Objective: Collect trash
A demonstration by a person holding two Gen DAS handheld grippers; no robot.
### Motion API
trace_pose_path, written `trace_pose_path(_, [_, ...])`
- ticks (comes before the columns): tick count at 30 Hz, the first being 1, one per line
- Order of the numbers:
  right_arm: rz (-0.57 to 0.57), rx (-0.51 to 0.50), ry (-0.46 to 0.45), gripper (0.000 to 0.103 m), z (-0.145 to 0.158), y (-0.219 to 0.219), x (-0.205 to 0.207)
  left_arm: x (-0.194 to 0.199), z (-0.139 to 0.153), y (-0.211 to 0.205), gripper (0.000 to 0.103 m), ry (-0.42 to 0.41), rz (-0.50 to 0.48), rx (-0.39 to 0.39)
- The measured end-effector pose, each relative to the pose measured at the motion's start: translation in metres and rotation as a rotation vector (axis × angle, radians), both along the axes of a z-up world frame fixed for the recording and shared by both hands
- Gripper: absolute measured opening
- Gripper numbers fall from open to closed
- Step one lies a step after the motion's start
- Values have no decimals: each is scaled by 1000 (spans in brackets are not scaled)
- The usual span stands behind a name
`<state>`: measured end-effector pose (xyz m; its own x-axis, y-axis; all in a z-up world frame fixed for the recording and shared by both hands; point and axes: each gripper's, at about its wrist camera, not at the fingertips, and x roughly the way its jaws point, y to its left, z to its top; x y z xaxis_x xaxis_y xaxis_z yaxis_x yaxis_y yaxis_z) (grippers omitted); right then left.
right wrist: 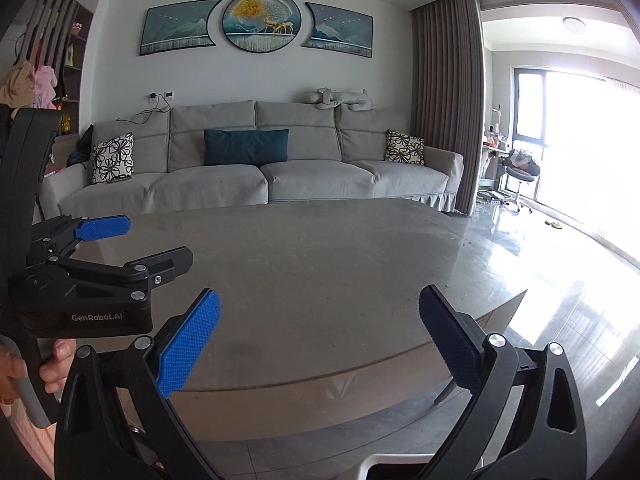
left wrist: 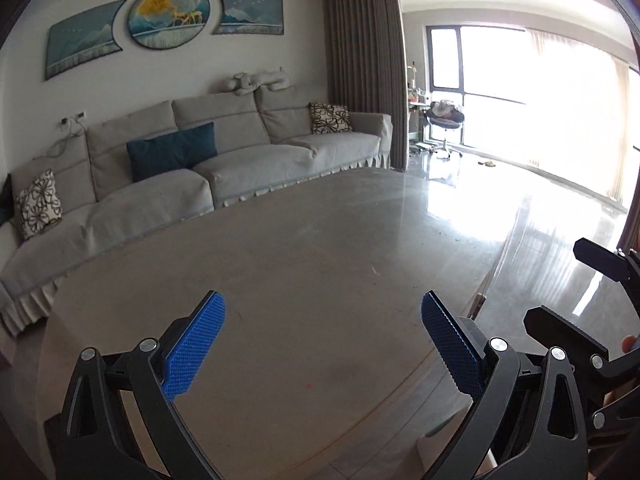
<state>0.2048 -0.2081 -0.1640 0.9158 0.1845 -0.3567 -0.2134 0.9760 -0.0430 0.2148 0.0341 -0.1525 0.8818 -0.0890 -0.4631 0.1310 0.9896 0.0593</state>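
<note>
Both tools wide open, empty: left tool (left wrist: 322, 340), right tool (right wrist: 318, 340) over desk (right wrist: 320, 248); no trash visible, possibly a faint pink speck (left wrist: 310, 386) nearest left.

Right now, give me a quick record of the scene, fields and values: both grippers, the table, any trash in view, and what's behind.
left gripper: fingers spread, holding nothing
right gripper: fingers spread, holding nothing
table: grey oval top, both grippers above its near edge
trash: none clearly visible on the tabletop
sofa: grey, behind the table, with a teal cushion and two floral cushions
window: bright, to the right
</note>
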Motion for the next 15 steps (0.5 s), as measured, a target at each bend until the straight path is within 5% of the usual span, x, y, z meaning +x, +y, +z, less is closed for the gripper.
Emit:
trace_pose_path(9, [41, 13, -8, 99, -1, 68, 30, 9, 7, 79, 99, -29, 124, -37])
trace_pose_path(15, [3, 23, -12, 99, -3, 94, 38, 27, 10, 105, 99, -28, 107, -58])
